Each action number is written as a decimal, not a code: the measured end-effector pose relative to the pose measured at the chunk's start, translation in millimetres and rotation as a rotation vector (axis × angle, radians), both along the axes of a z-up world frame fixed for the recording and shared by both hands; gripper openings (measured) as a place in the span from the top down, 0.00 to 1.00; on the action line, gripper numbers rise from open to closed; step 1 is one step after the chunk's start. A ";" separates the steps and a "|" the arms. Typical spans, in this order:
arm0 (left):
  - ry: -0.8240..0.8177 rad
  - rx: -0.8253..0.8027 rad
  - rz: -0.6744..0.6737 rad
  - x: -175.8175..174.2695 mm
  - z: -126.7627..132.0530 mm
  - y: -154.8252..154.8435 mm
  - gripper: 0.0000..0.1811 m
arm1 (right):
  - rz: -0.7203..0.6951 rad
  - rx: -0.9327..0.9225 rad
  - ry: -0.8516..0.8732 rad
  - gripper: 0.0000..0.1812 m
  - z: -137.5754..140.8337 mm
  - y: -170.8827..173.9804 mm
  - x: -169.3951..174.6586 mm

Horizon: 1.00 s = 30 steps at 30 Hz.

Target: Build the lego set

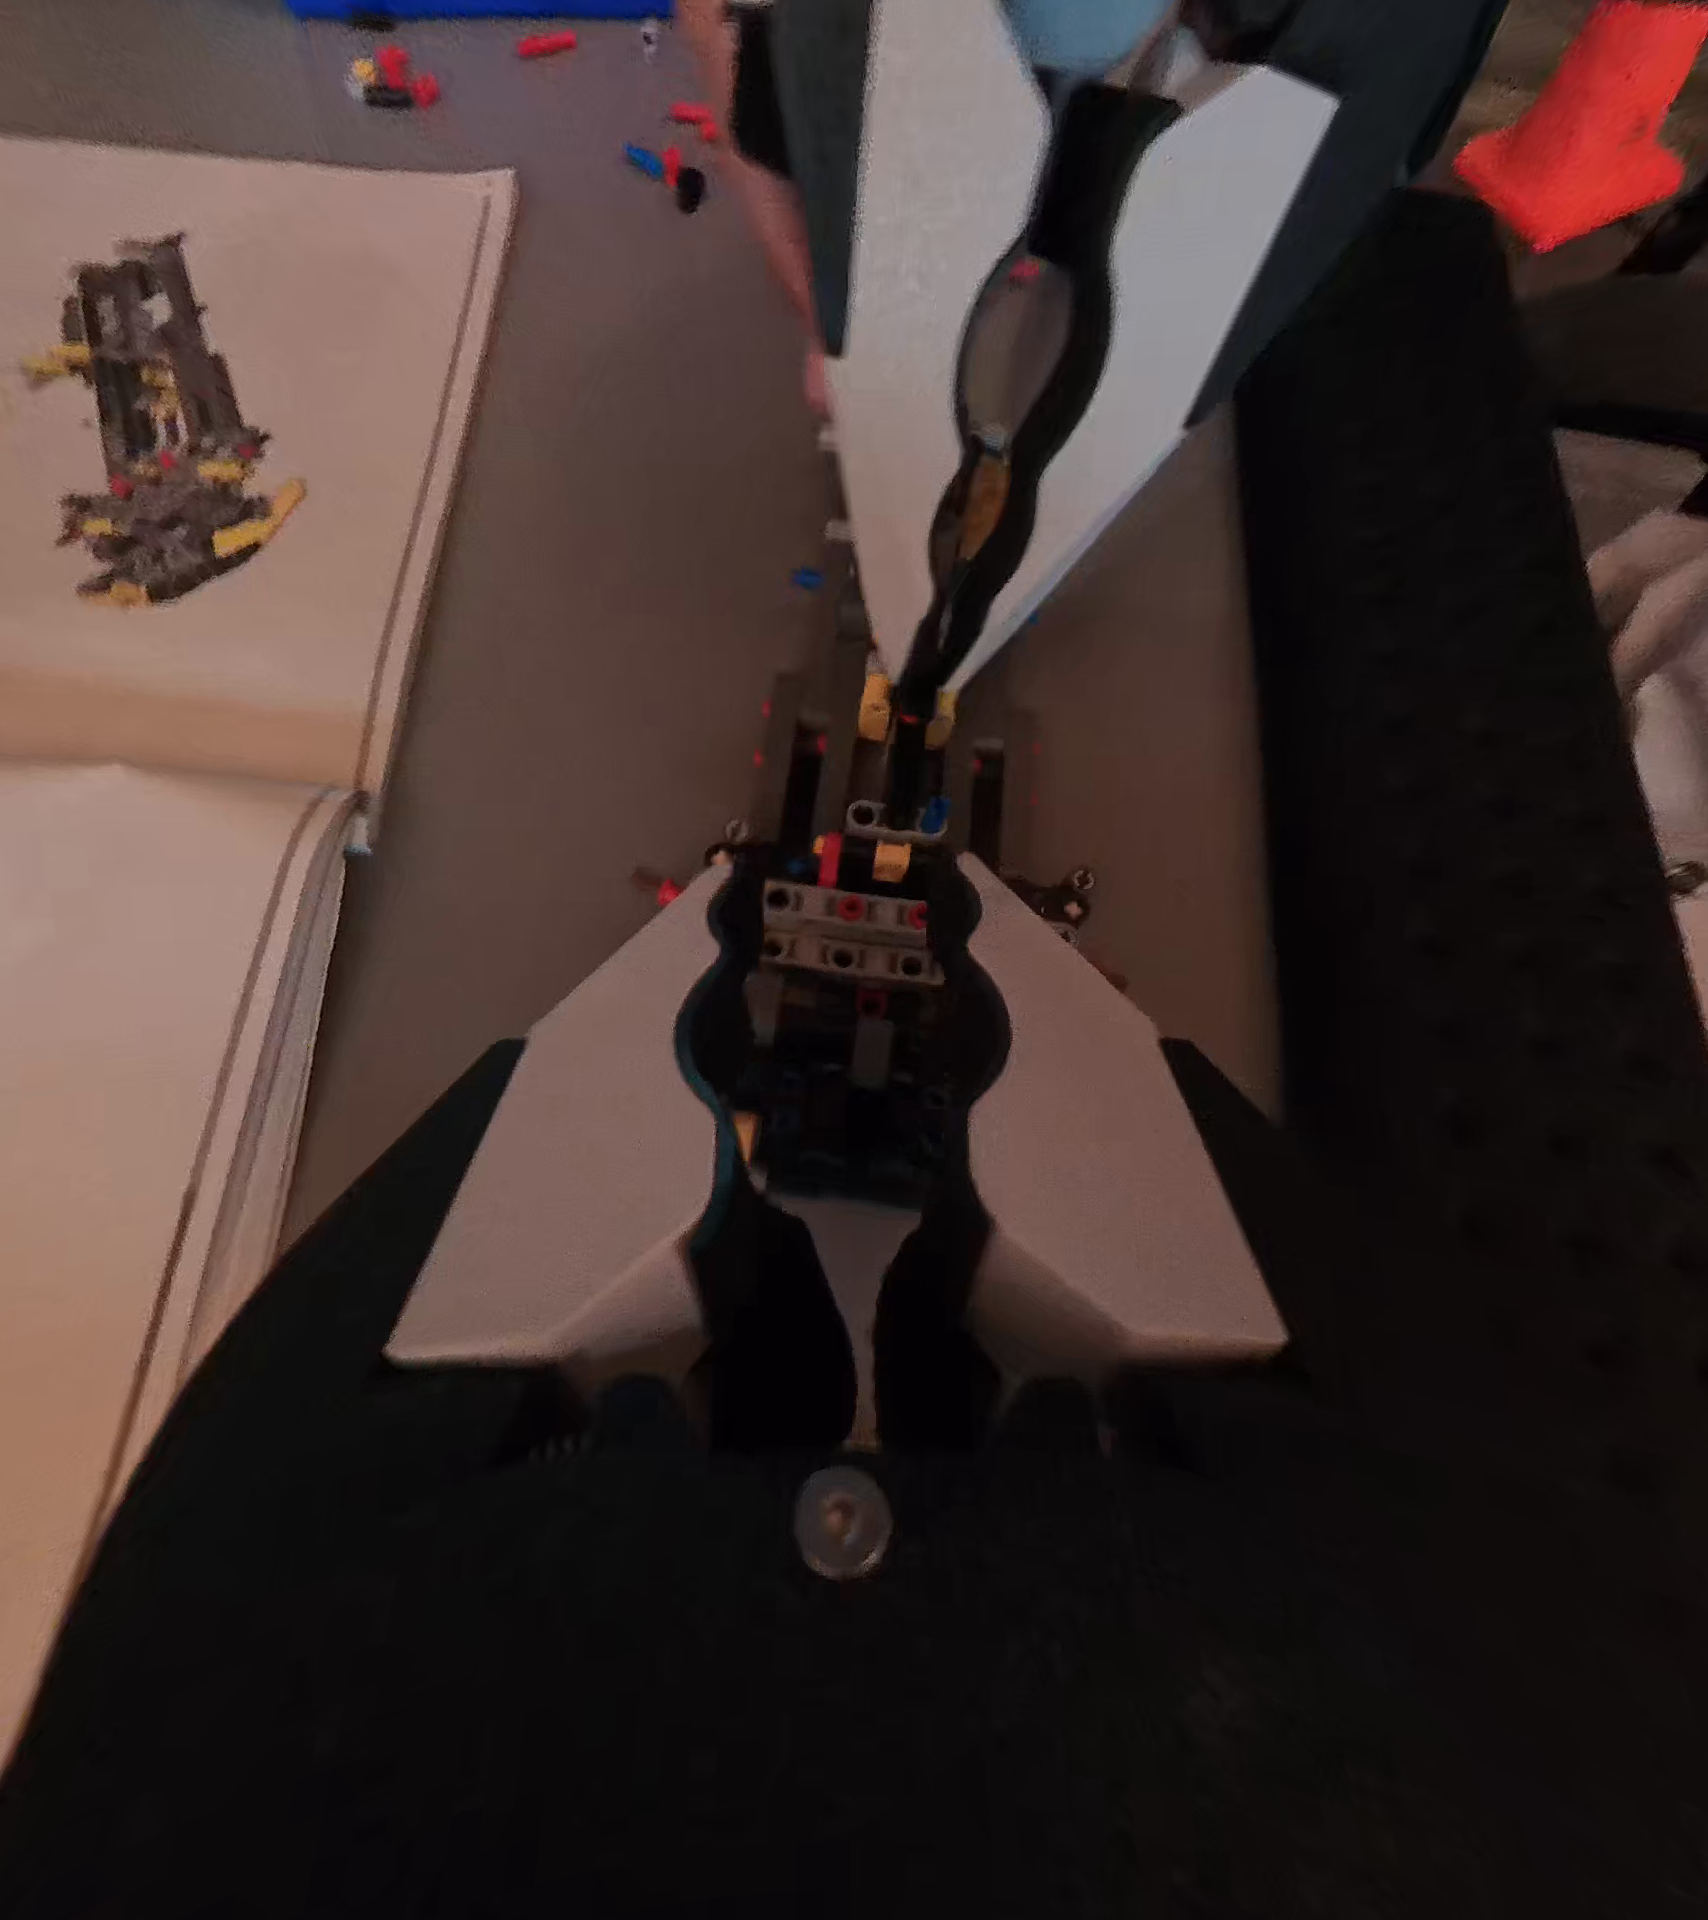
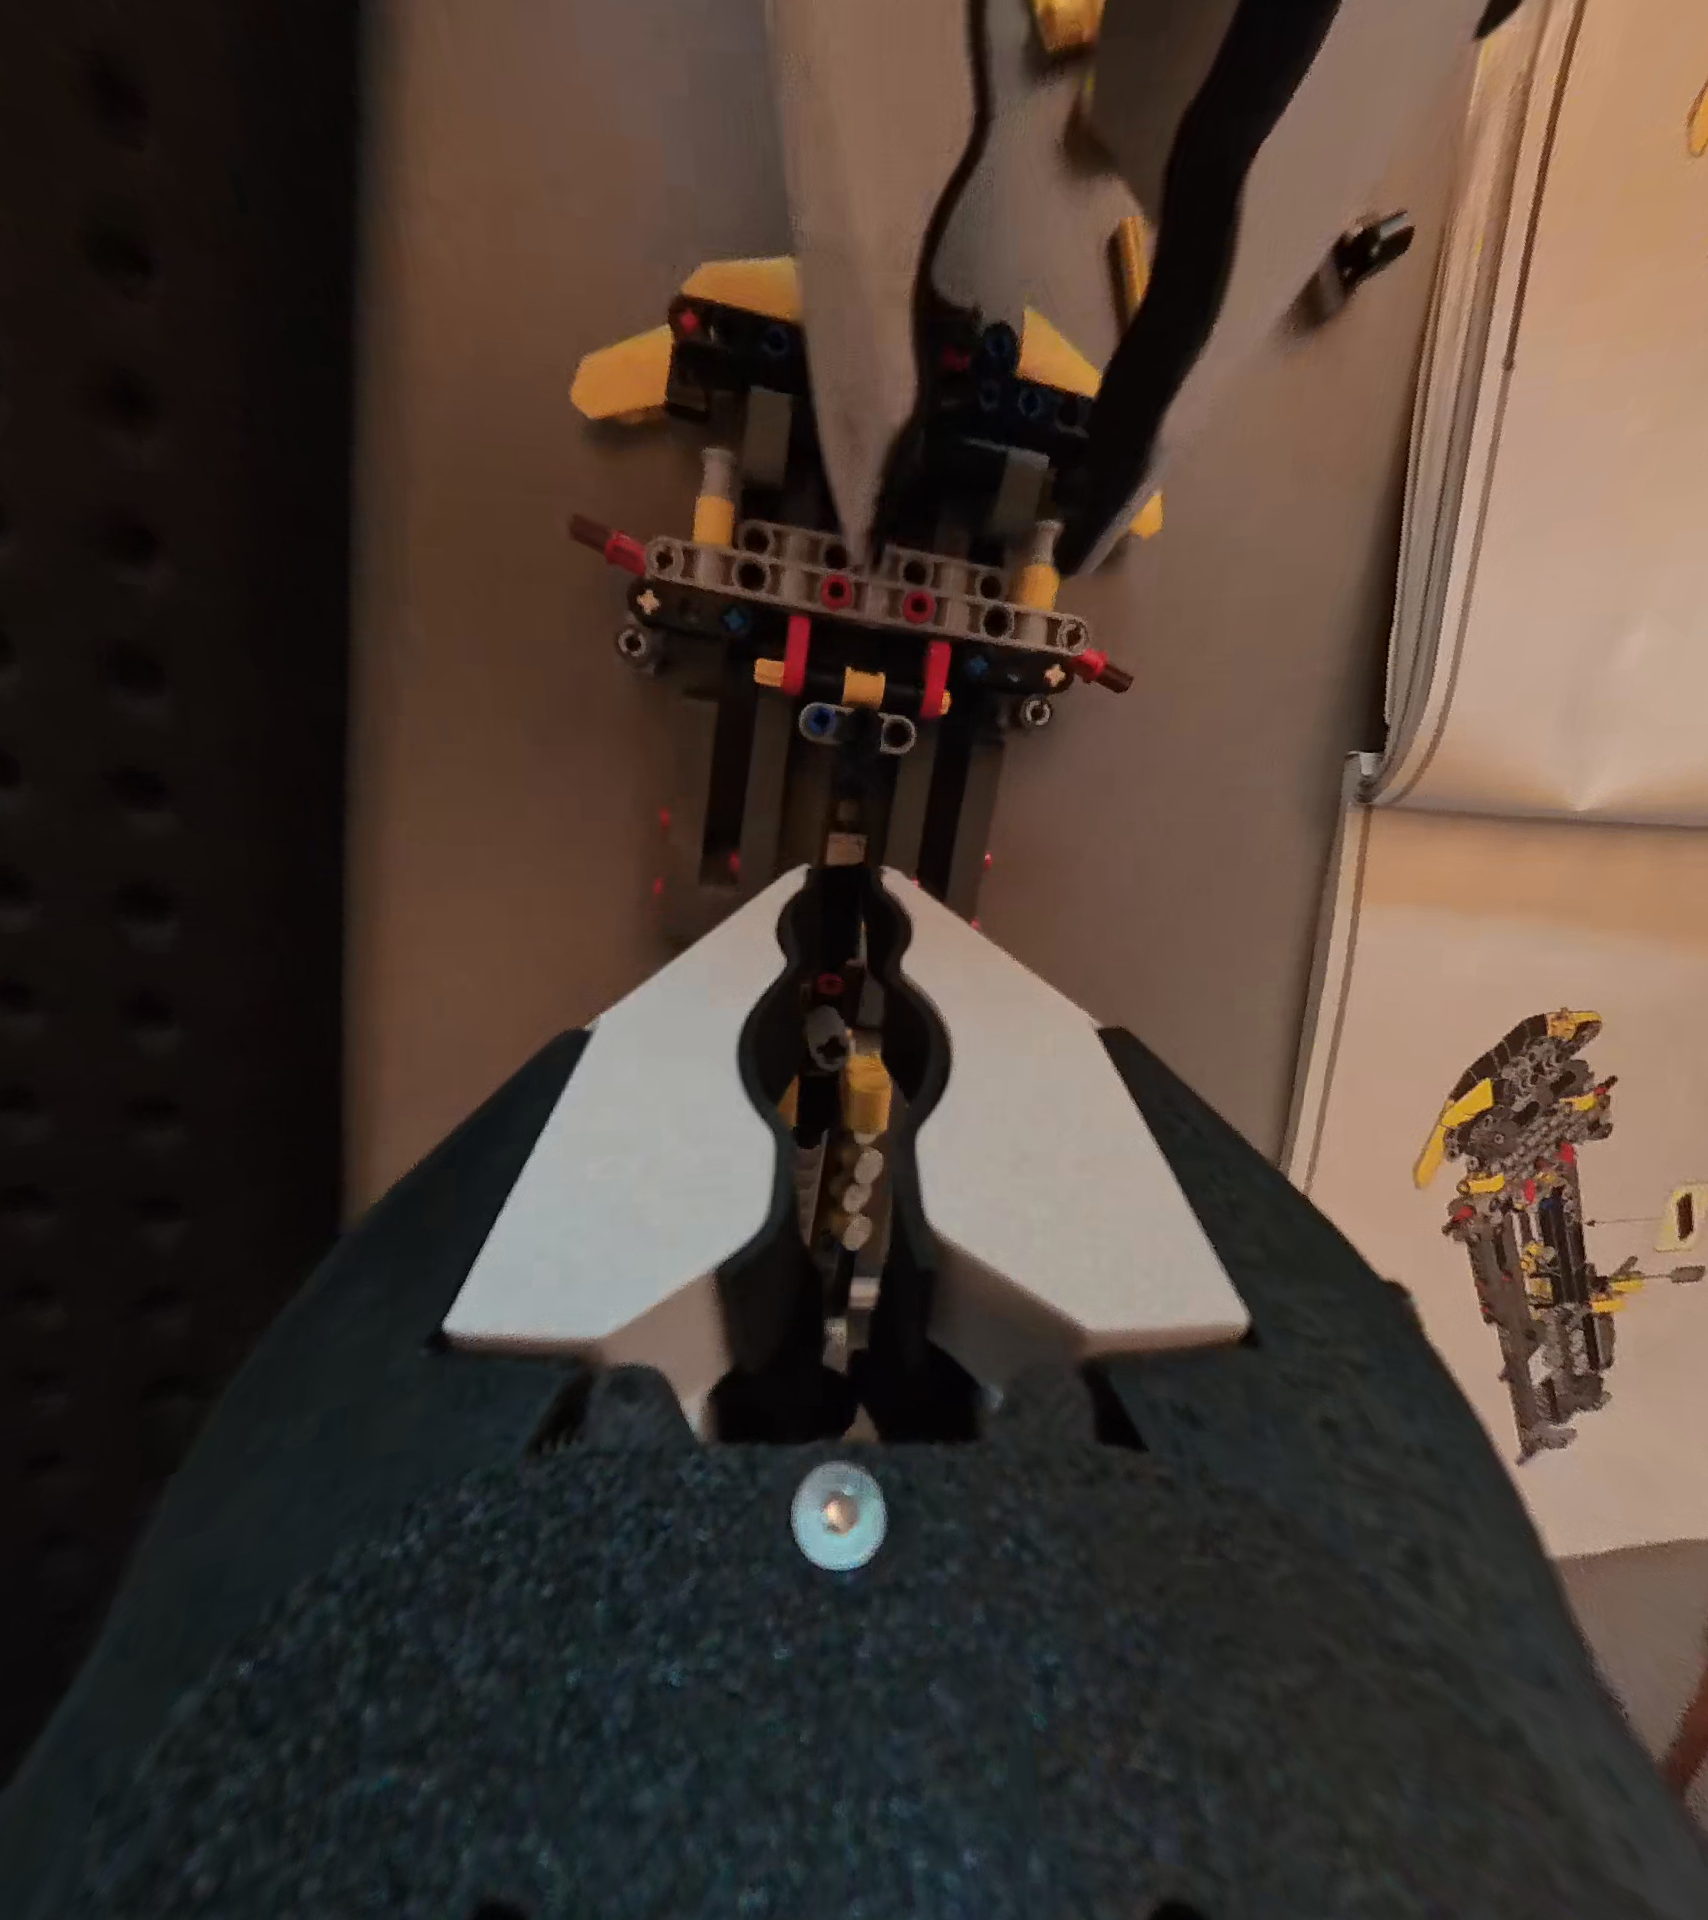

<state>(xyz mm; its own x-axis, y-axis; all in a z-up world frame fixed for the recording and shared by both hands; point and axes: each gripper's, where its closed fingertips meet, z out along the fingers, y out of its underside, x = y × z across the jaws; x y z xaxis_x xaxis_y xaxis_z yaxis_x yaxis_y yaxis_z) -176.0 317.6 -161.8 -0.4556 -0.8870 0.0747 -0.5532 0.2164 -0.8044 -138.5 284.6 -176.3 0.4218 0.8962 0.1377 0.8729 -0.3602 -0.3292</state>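
A black, grey and yellow lego model [image 2: 860,603] lies on the grey table between both grippers. In the left wrist view, my left gripper [image 1: 848,875] is shut on the model's [image 1: 850,935] wide end, around the grey beams with red pins. In the right wrist view, my right gripper [image 2: 845,883] is shut on the model's narrow black boom end, with yellow and grey pieces between the fingers. The right gripper [image 1: 907,686] comes in from the top of the left wrist view. The left gripper [image 2: 975,540] comes in from the top of the right wrist view, by the yellow panels.
An open instruction booklet [image 1: 154,416] lies to the left; it also shows in the right wrist view [image 2: 1608,520]. Loose red, blue and black pieces [image 1: 673,156] lie at the back. A small black piece [image 2: 1359,260] lies near the booklet. A black perforated panel [image 2: 102,727] borders the table. The gap from one gripper's tips to the other's is roughly 6 cm.
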 end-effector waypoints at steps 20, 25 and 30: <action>0.065 0.113 -0.126 30.1 -26.5 -31.4 0.97 | -0.046 -0.100 0.003 0.96 -1.3 -1.0 2.2; 0.034 0.121 -0.092 25.9 -25.2 -26.6 0.89 | -0.056 -0.112 -0.001 0.96 -1.4 1.7 4.2; 0.046 0.104 -0.091 22.1 -27.6 -25.2 0.88 | -0.018 -0.146 0.002 0.96 -2.4 -0.8 -0.9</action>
<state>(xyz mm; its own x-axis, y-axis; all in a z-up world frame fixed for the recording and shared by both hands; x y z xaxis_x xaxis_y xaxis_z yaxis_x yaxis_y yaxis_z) -153.9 292.4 -189.4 -0.5330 -0.8461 0.0075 -0.5632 0.3482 -0.7493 -139.3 283.9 -178.7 0.4378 0.8991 0.0057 0.8652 -0.4196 -0.2745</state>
